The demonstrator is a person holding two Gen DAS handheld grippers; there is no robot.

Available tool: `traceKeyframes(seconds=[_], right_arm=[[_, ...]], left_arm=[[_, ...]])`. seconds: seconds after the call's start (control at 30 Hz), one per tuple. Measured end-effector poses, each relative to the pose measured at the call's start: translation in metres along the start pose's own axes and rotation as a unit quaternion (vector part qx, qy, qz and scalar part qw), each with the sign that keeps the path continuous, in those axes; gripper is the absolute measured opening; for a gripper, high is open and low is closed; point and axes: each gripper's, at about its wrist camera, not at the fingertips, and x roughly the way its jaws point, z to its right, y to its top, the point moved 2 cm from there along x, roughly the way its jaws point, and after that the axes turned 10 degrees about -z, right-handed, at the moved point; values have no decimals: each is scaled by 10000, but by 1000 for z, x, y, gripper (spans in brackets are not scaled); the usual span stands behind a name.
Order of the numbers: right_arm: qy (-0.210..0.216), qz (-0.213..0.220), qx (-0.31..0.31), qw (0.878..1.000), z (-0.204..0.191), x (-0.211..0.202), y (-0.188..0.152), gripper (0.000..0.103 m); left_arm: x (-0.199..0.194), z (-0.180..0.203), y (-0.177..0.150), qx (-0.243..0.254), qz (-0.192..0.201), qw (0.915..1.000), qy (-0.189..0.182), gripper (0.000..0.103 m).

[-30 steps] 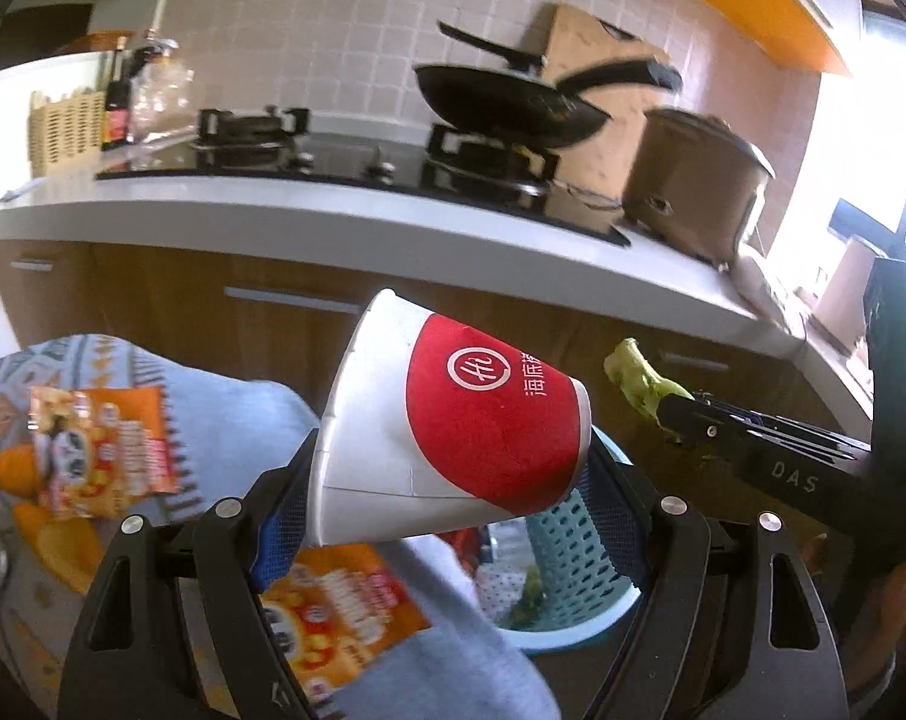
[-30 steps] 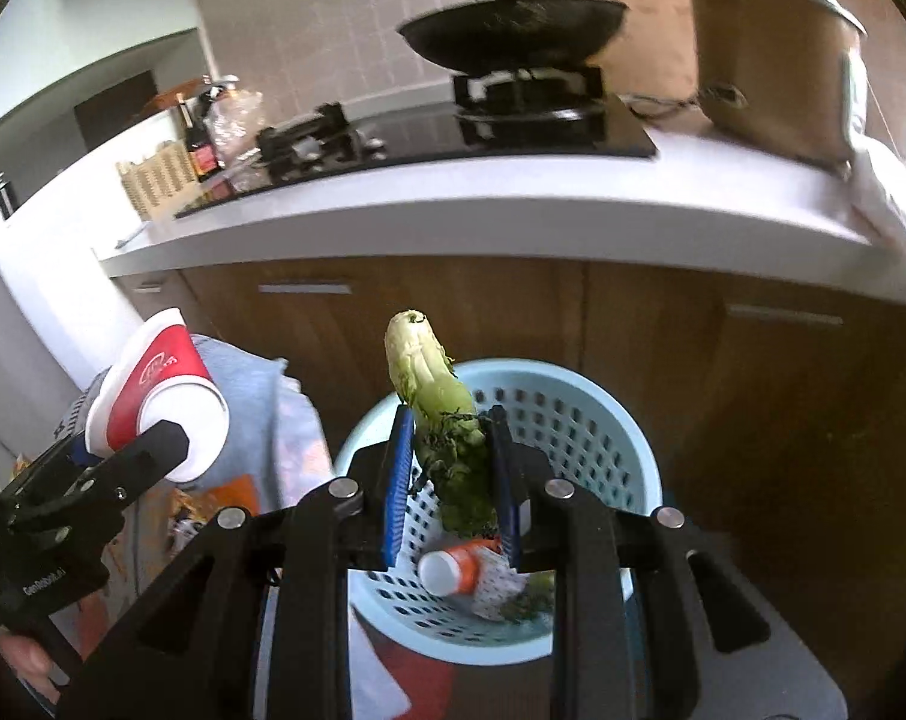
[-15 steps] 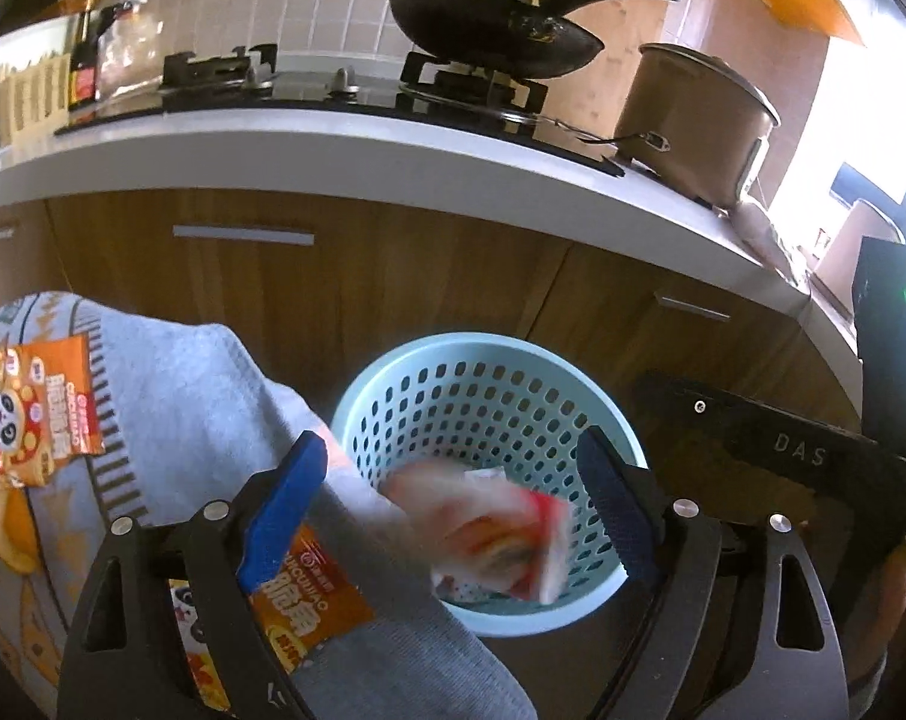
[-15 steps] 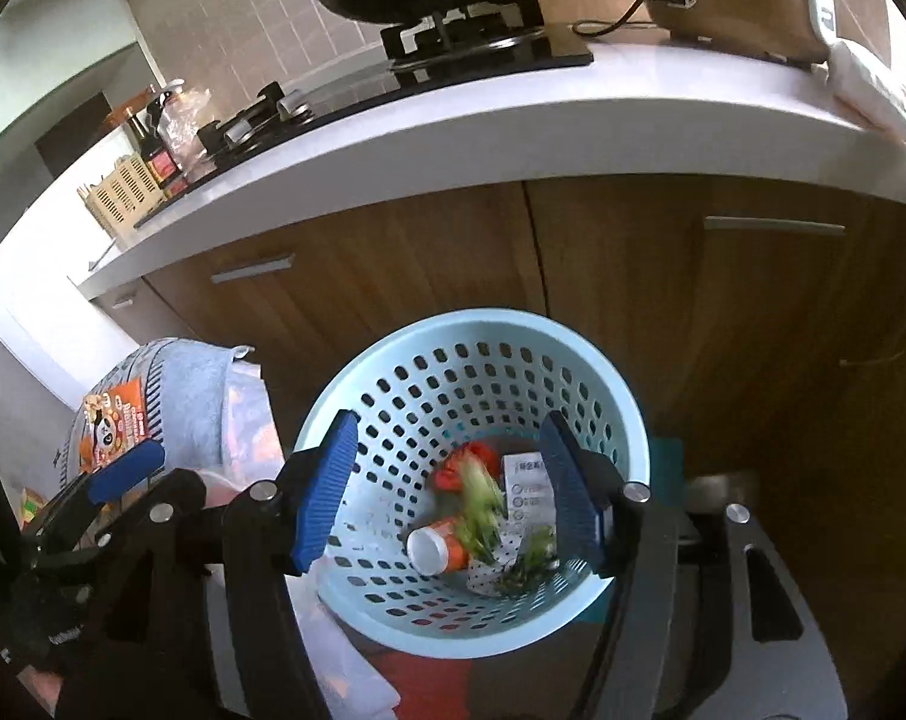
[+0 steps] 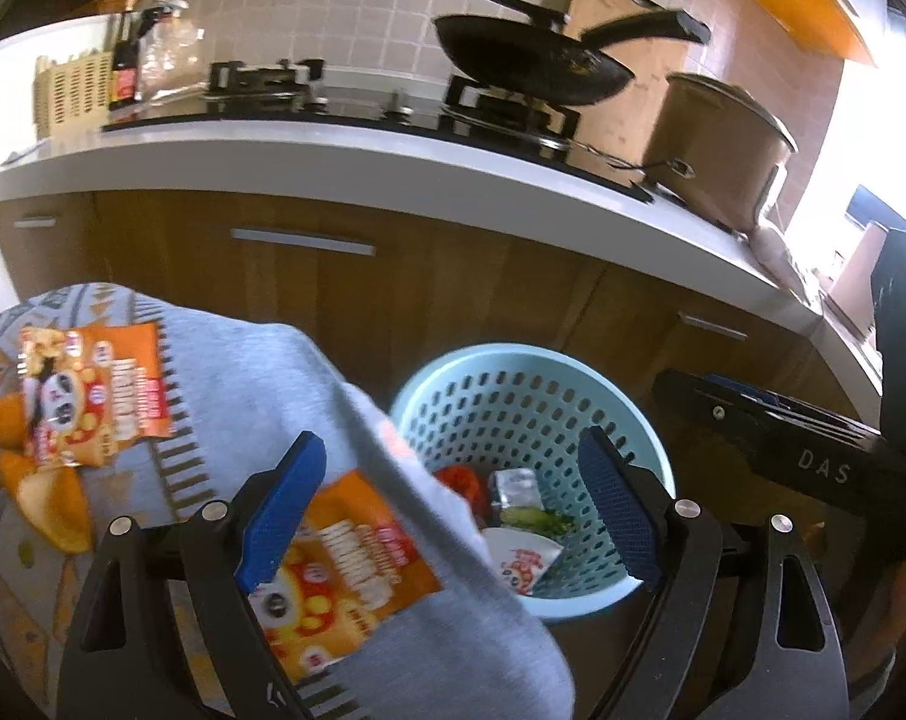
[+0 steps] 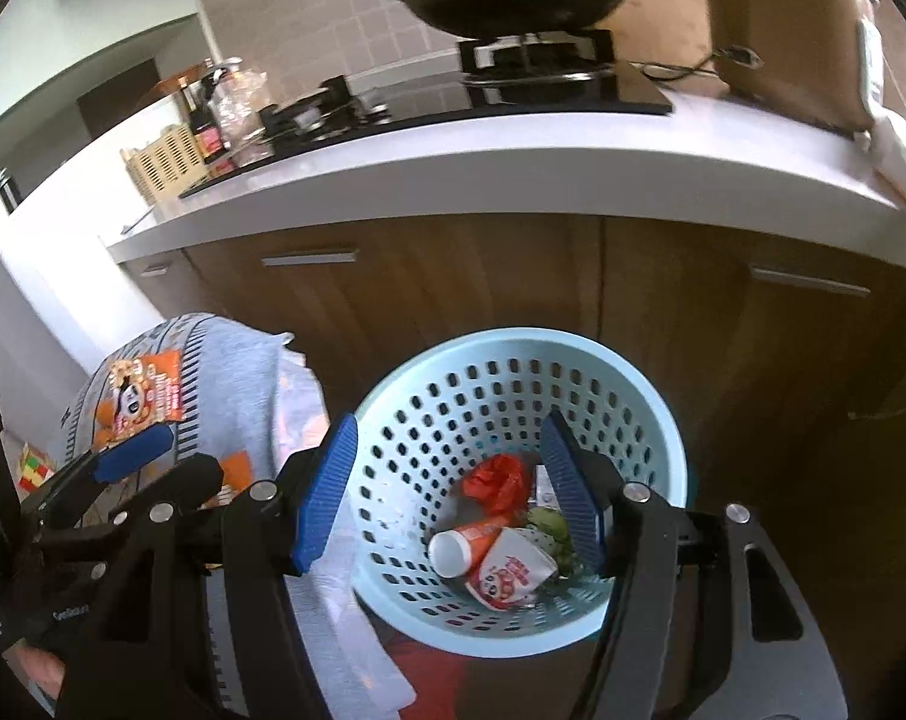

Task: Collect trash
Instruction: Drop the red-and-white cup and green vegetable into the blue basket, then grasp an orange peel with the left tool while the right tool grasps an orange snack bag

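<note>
Blue-padded jaws of the left gripper [image 5: 453, 504] and right gripper [image 6: 450, 489] stand spread and empty, both tilted down above the pale blue basket [image 6: 651, 414]. Inside lie a red-and-white cup [image 6: 510, 567], red wrapper [image 6: 495, 480] and greens [image 6: 552, 531].

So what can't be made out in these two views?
- Basket bottom: right wrist view, the right gripper's finger covers trash at the right; in the left wrist view the grey cloth hides the left part.
- Lower snack packet: left wrist view, the left gripper's finger covers its corner.
- Bottle label: too small.
</note>
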Motion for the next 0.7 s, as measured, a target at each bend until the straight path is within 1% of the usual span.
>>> traceKeyframes(seconds=[0.17, 0.23, 0.3, 0.33, 0.37, 0.4, 0.43, 0.47, 0.53, 0.63, 0.7], right_arm=[[92, 5, -234, 9997, -23, 1, -1, 60], [148, -15, -318, 9994, -34, 3, -2, 60], [190, -34, -408, 9990, -44, 6, -3, 60], [210, -46, -449, 9988, -49, 8, -4, 60], [226, -57, -478, 9986, -53, 9, -4, 60], [261, -80, -543, 9981, -60, 11, -5, 60], [278, -90, -590, 9978, -64, 13, -6, 60], [297, -100, -651, 9974, -70, 15, -6, 60], [336, -120, -780, 9963, -81, 18, -9, 60], [355, -91, -988, 9944, -97, 20, -11, 60], [362, -58, -1127, 9930, -108, 21, -11, 60]], left_arm=[[-22, -31, -4, -331, 213, 9987, 313, 84], [-34, -50, -8, -548, 328, 9967, 509, 84], [-43, -66, -11, -772, 419, 9929, 797, 84], [-48, -75, -14, -900, 476, 9900, 973, 84], [-53, -83, -17, -1060, 558, 9853, 1216, 84], [-60, -94, -22, -1318, 705, 9759, 1592, 84], [-65, -103, -25, -1509, 777, 9701, 1734, 87], [-67, -112, -29, -1665, 784, 9676, 1727, 87], [-65, -129, -34, -1955, 672, 9646, 1637, 87], [-56, -147, -38, -2158, 479, 9616, 1626, 87], [-45, -156, -38, -2252, 306, 9628, 1463, 87]])
